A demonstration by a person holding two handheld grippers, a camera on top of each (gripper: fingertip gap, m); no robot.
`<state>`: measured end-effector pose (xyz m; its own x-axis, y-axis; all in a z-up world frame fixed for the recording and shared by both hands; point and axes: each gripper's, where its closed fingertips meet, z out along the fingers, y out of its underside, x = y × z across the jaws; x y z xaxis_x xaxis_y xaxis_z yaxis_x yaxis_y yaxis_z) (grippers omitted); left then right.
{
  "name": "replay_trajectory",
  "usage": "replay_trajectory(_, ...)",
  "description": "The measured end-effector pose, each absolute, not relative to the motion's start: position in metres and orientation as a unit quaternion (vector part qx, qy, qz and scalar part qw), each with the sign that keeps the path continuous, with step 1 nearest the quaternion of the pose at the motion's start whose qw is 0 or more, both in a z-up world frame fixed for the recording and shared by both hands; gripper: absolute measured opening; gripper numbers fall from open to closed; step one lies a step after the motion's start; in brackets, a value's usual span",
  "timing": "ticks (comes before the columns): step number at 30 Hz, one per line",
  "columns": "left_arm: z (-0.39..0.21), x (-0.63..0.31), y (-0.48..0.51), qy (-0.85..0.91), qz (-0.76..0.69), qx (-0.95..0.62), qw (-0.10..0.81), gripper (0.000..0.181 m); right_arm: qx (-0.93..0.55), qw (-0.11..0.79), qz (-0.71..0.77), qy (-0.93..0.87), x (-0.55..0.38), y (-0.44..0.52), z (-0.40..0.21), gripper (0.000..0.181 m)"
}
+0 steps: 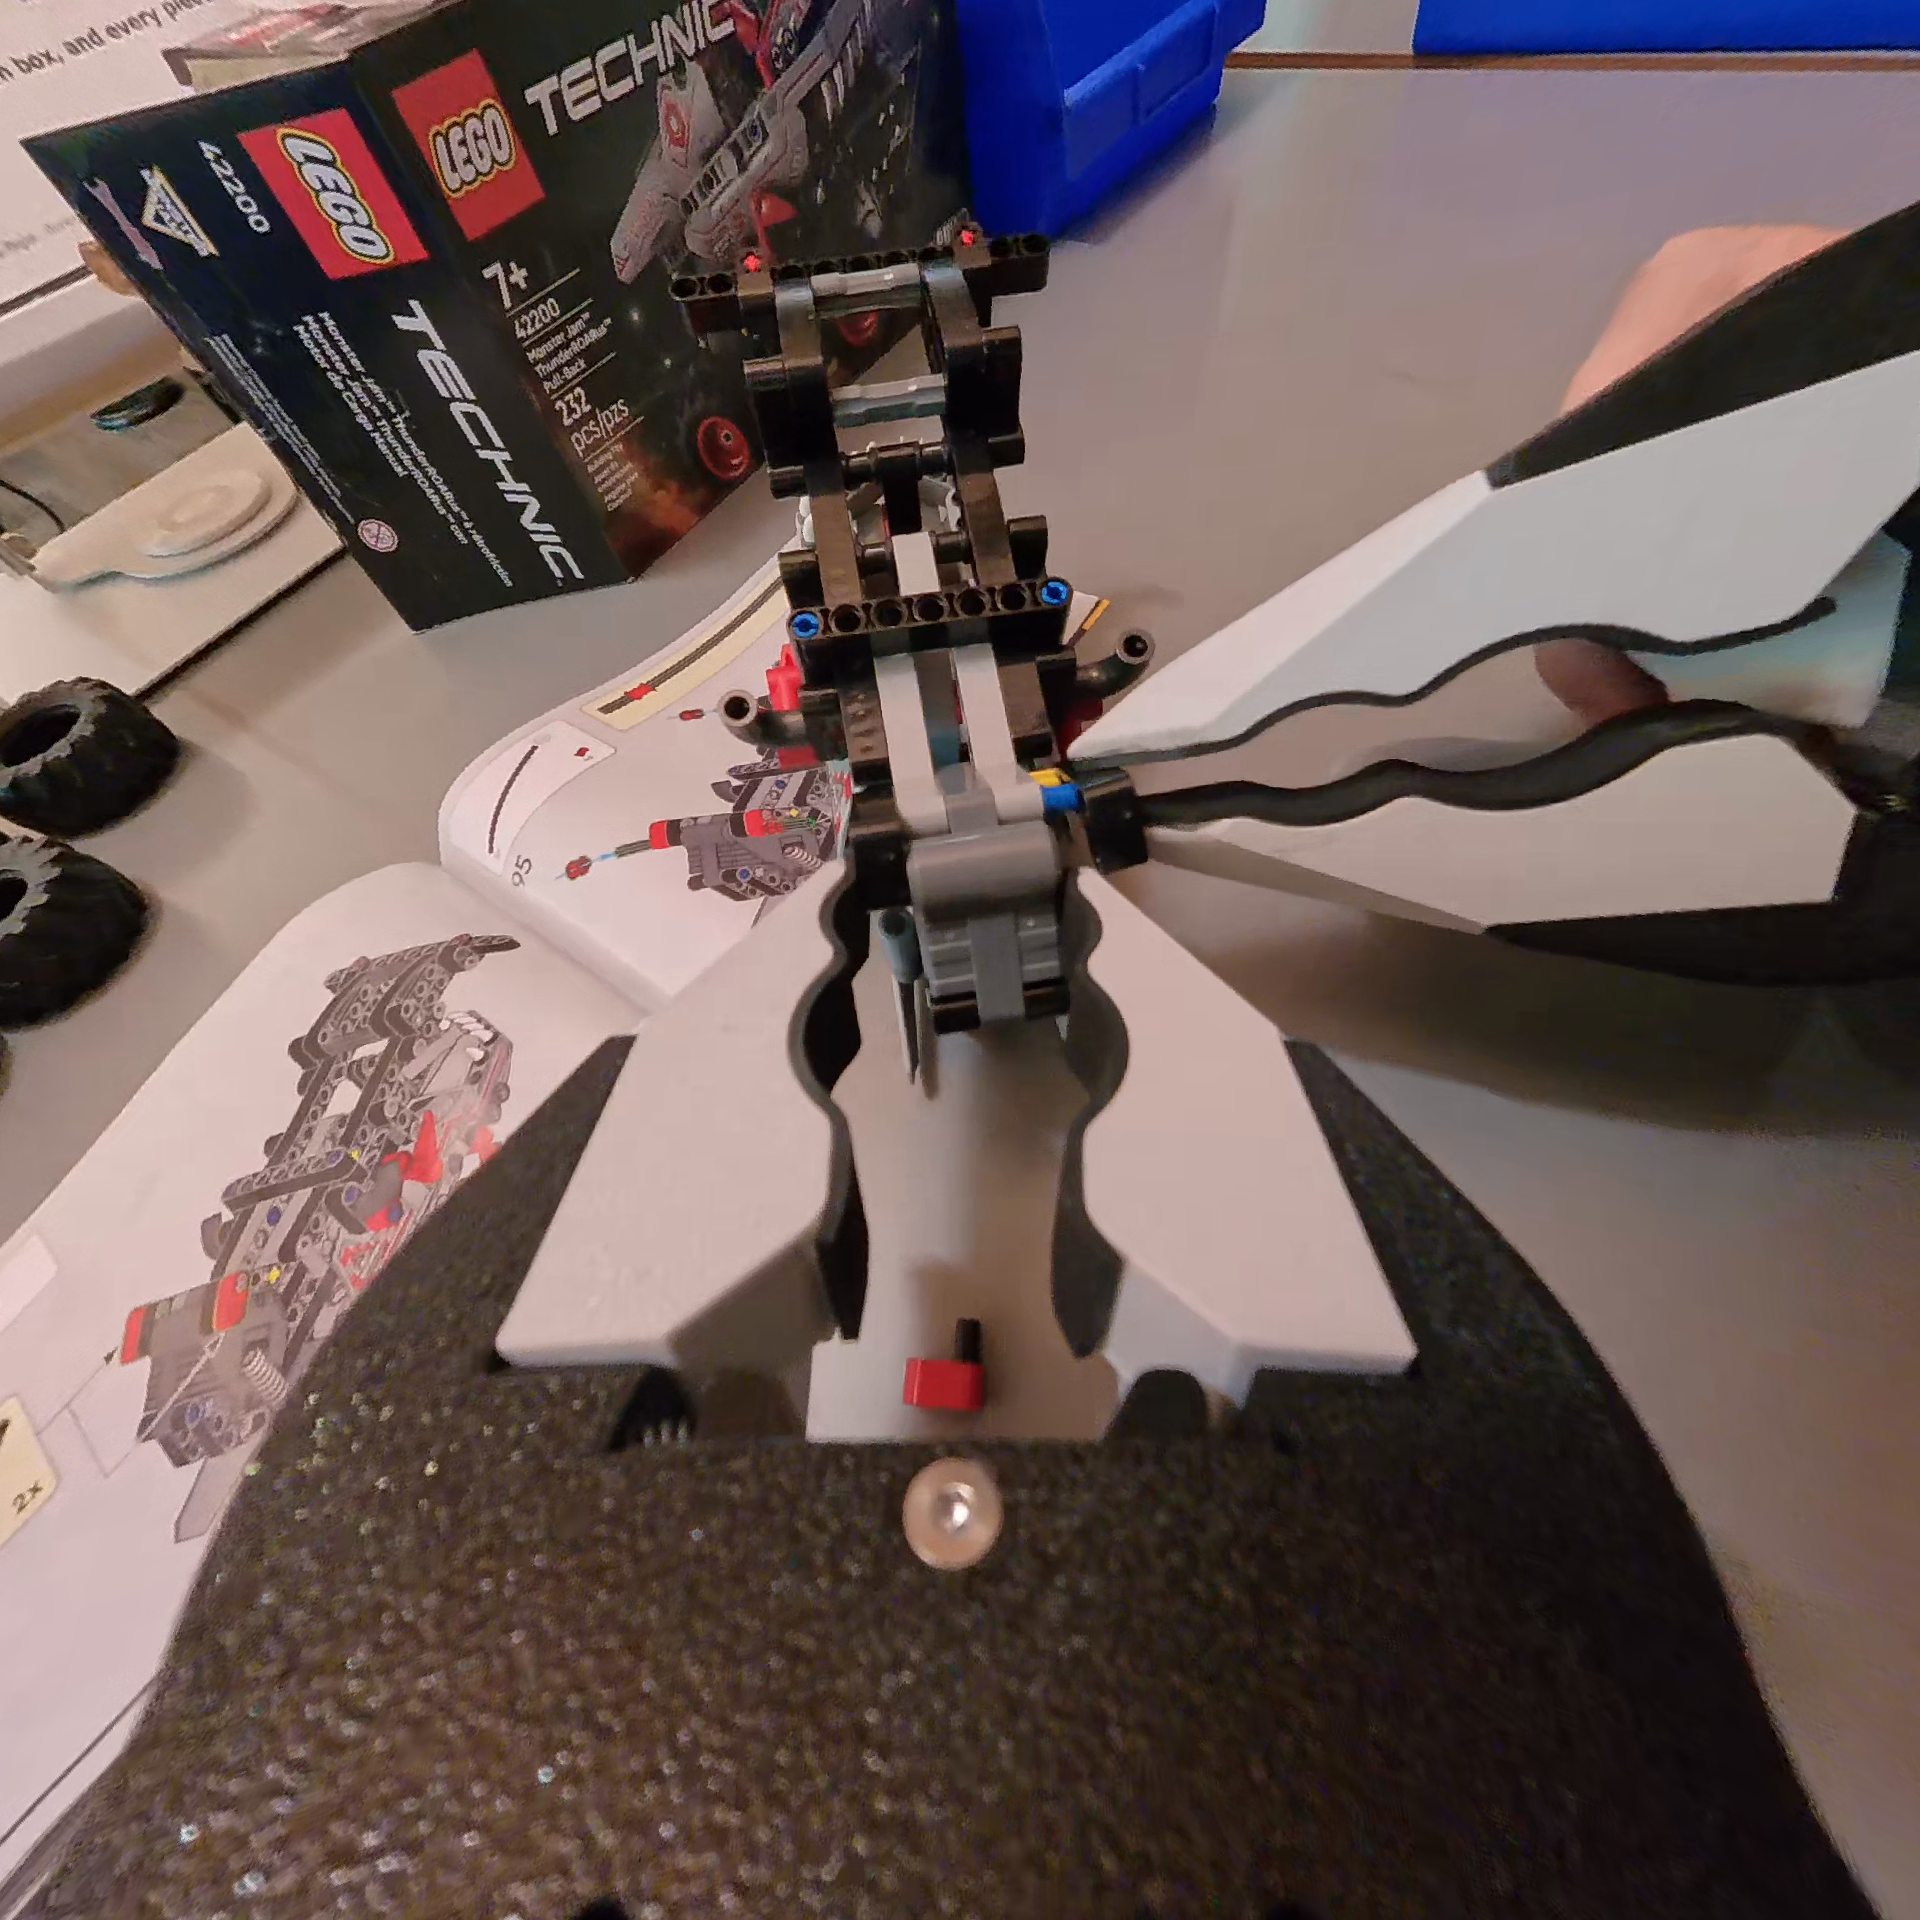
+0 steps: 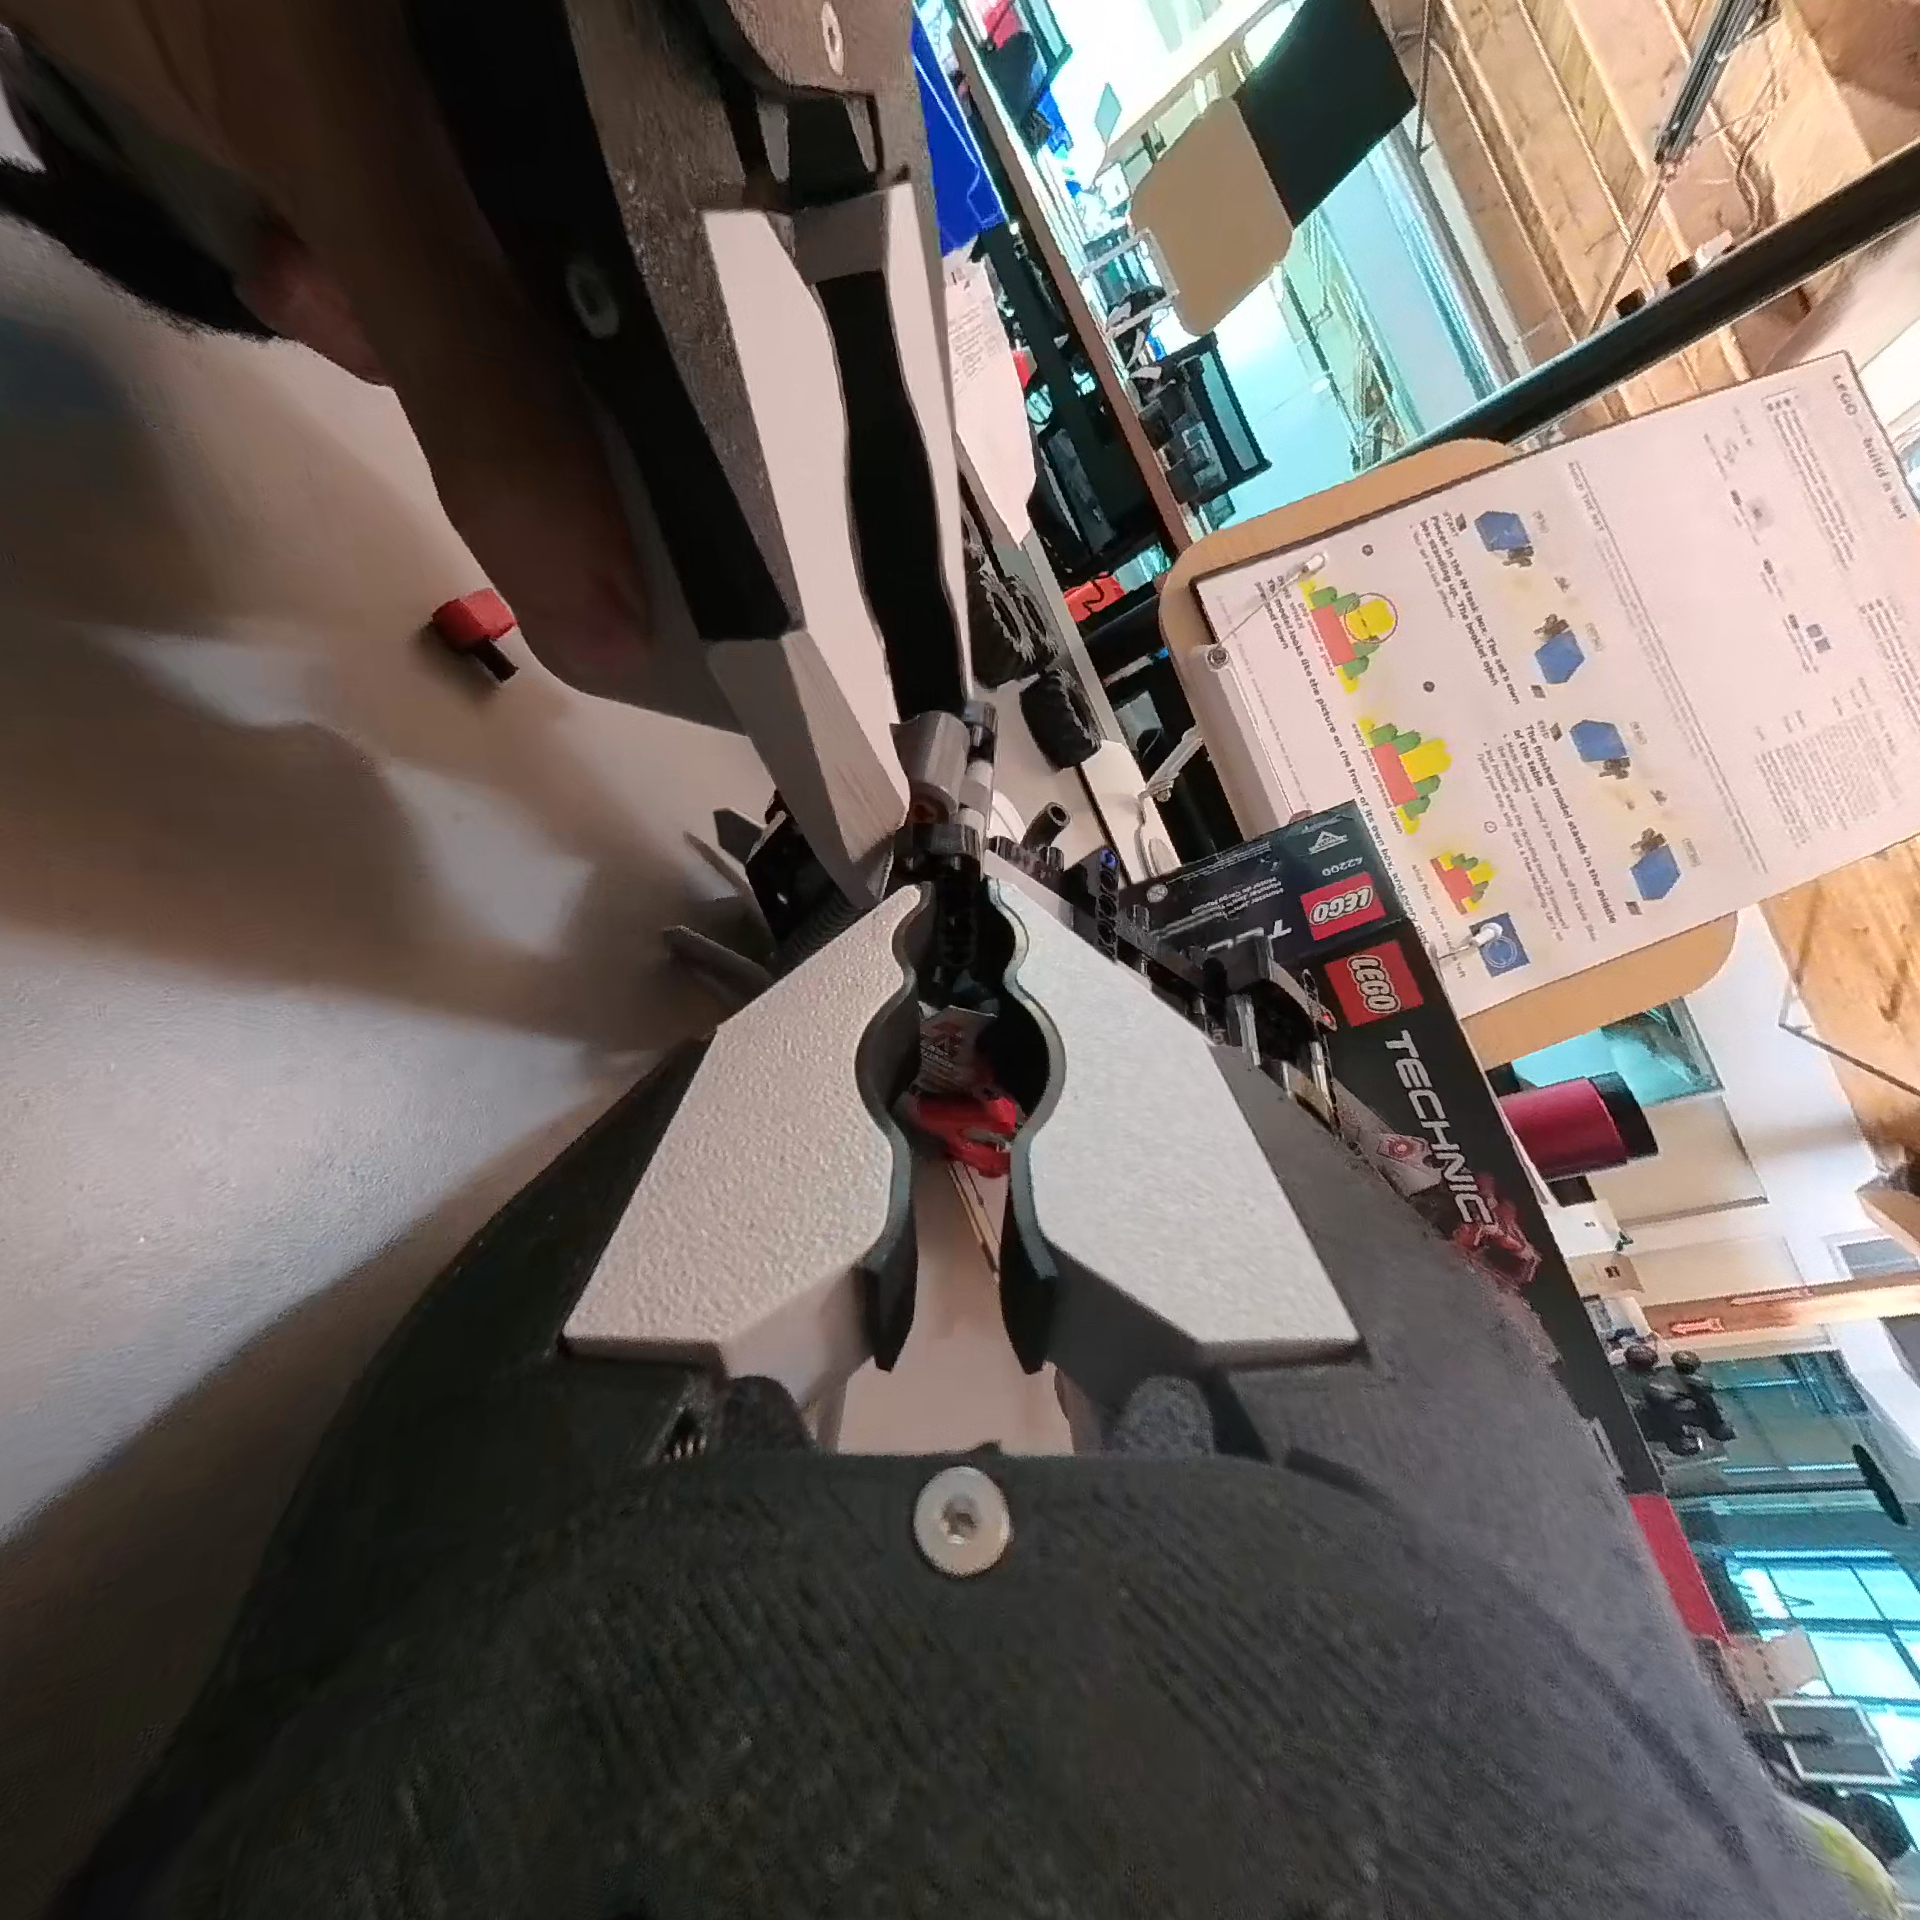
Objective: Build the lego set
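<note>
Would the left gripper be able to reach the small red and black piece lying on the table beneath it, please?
Probably not as things stand: the left gripper is shut on the black and grey chassis, so it would have to let go first. The small red and black piece itself lies uncovered.

Left tongs [image 1: 961, 914]: grainy matt black body, smooth pale grey plastic fingers [image 1: 717, 1153], one bright metal screw [image 1: 952, 1510]. Lego chassis [image 1: 914, 582]: glossy black and grey plastic; tyres [image 1: 78, 750]: matt black rubber. Box [image 1: 416, 343]: glossy printed card; booklet [image 1: 312, 1143]: smooth paper; surface [image 1: 1351, 312]: smooth matt grey.
</note>
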<state>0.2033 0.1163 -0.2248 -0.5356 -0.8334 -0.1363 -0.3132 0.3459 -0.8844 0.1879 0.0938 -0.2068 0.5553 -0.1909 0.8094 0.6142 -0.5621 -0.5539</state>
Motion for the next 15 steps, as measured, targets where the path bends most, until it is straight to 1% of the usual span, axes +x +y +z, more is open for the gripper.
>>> replay_trajectory(3,-0.225,0.203,0.116,0.762,-0.432,-0.378,0.300,0.034,-0.769,0.436,-0.447,-0.137,0.189,0.094,-0.207,0.006)
replay_trajectory(10,-0.225,0.204,0.118,0.758,-0.438,-0.386,0.290,0.034,-0.777,0.443,-0.430,-0.121,0.191,0.099,-0.207,0.006)
replay_trajectory(15,-0.226,0.205,0.121,0.750,-0.447,-0.400,0.278,0.033,-0.775,0.468,-0.414,-0.091,0.194,0.105,-0.207,0.005)
